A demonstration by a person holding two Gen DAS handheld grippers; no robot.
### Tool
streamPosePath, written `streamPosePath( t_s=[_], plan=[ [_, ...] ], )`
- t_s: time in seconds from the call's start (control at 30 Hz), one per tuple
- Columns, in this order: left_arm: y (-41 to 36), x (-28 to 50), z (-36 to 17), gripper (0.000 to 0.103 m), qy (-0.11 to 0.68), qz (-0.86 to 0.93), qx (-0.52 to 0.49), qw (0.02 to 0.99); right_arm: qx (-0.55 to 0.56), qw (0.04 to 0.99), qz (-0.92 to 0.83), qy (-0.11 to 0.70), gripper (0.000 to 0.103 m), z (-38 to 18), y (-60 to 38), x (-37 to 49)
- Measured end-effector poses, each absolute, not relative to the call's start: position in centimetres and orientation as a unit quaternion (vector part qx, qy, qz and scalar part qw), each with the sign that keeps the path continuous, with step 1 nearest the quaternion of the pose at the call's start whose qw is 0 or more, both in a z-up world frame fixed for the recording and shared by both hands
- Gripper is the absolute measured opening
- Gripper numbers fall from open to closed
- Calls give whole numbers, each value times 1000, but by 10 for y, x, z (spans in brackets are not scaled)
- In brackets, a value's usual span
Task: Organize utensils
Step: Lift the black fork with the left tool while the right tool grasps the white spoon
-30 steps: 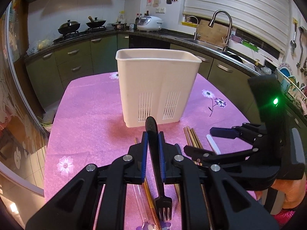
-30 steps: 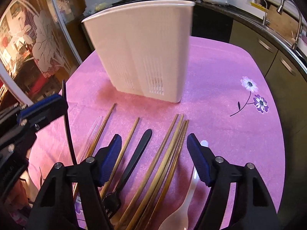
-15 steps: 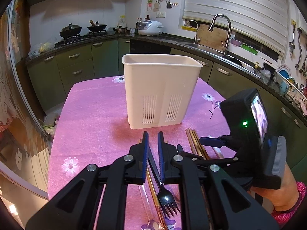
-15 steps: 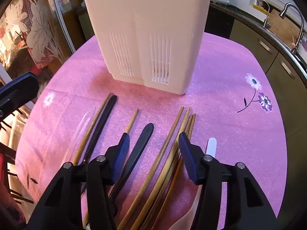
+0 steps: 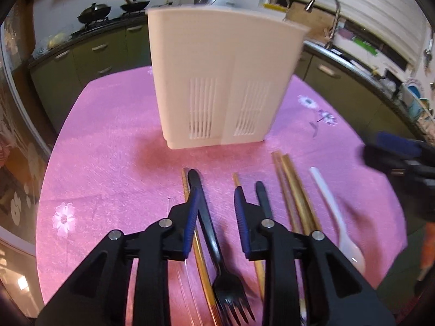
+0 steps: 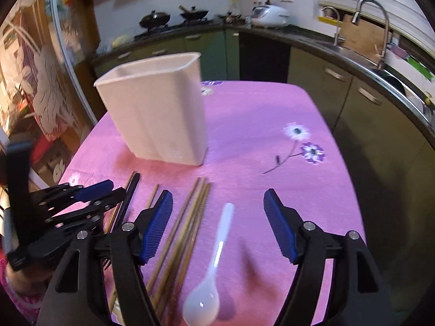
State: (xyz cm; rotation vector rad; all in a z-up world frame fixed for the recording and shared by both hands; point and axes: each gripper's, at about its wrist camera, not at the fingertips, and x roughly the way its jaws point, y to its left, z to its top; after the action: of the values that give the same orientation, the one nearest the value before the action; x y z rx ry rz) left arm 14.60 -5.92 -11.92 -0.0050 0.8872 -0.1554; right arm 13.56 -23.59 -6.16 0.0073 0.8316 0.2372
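A white slotted utensil holder (image 5: pixel 220 81) stands upright on the pink table (image 5: pixel 108 149); it also shows in the right wrist view (image 6: pixel 155 111). In front of it lie a black fork (image 5: pixel 214 247), another black utensil handle (image 5: pixel 262 195), wooden chopsticks (image 5: pixel 293 190) and a white plastic spoon (image 5: pixel 337 217). My left gripper (image 5: pixel 216 198) is open and empty, low over the fork, its jaws either side of the handle. My right gripper (image 6: pixel 217 203) is open wide and empty above the white spoon (image 6: pixel 214 258) and chopsticks (image 6: pixel 187 222).
The table carries a pink flowered cloth, with its edge close on the left (image 5: pixel 40 217) and right (image 6: pixel 350 190). Green kitchen cabinets (image 6: pixel 353 95), a sink with tap (image 6: pixel 378 21) and a hob with pans (image 6: pixel 174 16) ring the table.
My left gripper has let go of the black fork, which now lies on the table, and has opened. My right gripper has lifted, opened wider and shifted right over the white spoon.
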Motion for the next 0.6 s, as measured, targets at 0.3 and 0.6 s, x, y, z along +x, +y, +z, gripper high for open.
streamPosePath(
  t_s=[0.3, 0.6],
  plan=[
    [-77, 160, -135, 20, 452, -91, -2, 887, 44, 912, 126, 387, 73, -55, -271, 127],
    [-69, 172, -143, 20, 457, -51, -7, 888, 61, 910, 127, 389, 76, -61, -283, 130]
  ],
)
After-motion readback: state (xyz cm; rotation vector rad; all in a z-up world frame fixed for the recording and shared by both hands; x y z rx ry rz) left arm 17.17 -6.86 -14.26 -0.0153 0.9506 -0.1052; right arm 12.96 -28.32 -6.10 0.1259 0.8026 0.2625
